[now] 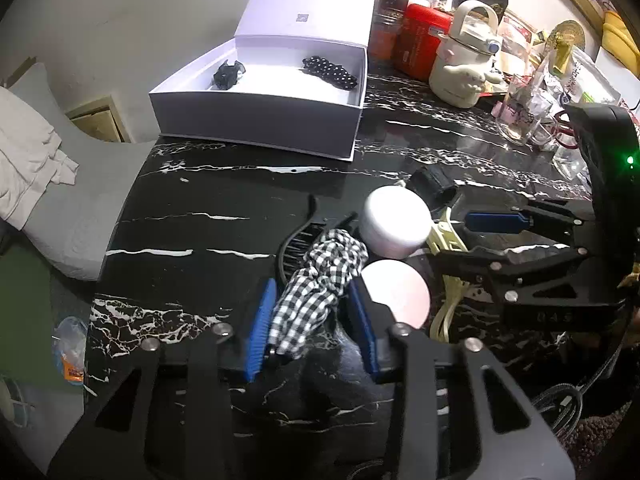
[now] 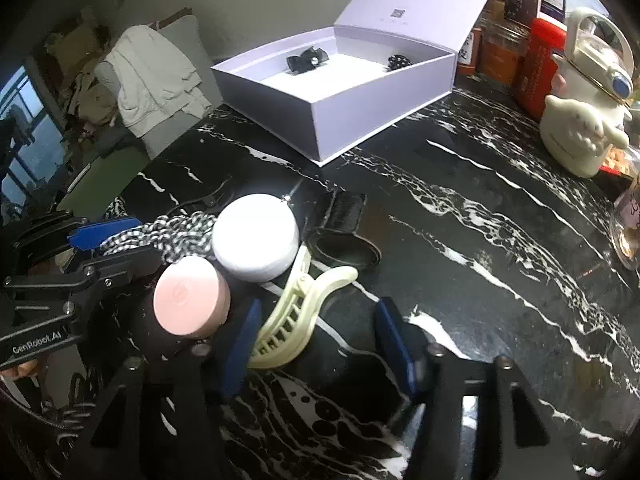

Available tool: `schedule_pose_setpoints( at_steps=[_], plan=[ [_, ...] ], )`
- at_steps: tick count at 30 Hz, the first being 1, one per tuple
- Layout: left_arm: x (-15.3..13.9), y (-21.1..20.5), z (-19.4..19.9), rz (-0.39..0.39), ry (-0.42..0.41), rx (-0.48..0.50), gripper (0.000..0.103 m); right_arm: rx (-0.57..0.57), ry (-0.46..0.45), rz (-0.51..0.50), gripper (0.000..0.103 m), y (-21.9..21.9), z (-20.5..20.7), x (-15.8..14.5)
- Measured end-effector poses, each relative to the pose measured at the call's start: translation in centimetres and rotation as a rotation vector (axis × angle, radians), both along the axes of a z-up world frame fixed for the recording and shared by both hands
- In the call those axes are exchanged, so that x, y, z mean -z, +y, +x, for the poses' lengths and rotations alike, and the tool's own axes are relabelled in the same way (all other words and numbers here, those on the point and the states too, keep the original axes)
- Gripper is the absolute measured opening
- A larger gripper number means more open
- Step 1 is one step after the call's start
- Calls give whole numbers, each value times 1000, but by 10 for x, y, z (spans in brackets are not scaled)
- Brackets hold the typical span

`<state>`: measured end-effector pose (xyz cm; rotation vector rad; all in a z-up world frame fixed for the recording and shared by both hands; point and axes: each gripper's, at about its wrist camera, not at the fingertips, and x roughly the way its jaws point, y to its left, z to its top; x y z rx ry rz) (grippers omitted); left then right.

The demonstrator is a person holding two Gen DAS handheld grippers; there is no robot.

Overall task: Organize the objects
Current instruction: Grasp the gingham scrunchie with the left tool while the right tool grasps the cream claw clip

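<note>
An open white box stands at the back of the black marble table, holding a black hair clip and a black bead bracelet. My left gripper has its blue pads around a black-and-white checked scrunchie, which lies over a black comb. A white jar and a pink jar stand beside it. My right gripper is open around a cream claw clip.
A black round lid and a small black item lie behind the clip. A cream kettle, a red box, spice jars and a glass cup crowd the back right. A grey chair with cloth stands left.
</note>
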<state>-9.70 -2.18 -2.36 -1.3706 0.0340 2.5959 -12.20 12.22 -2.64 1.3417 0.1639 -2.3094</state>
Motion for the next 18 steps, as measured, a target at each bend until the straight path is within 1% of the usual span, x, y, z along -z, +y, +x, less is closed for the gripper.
schedule_pose_setpoints(
  at_steps=[1, 3, 5, 12, 13, 18],
  plan=[
    [-1, 0, 1, 6, 0, 1, 31, -6, 4, 0, 50, 0, 1, 0],
    [-2, 2, 3, 13, -7, 10, 29, -31, 11, -7, 37, 0, 3, -2],
    [-4, 3, 6, 24, -9, 18, 28, -48, 11, -11, 32, 0, 5, -3],
    [2, 17, 13, 40, -44, 60, 28, -76, 14, -6, 31, 9, 9, -3],
    [5, 18, 12, 37, -51, 59, 28, -72, 15, -3, 31, 12, 9, -3],
    [6, 17, 11, 36, -36, 32, 28, -49, 21, 24, 31, 26, 10, -2]
  ],
)
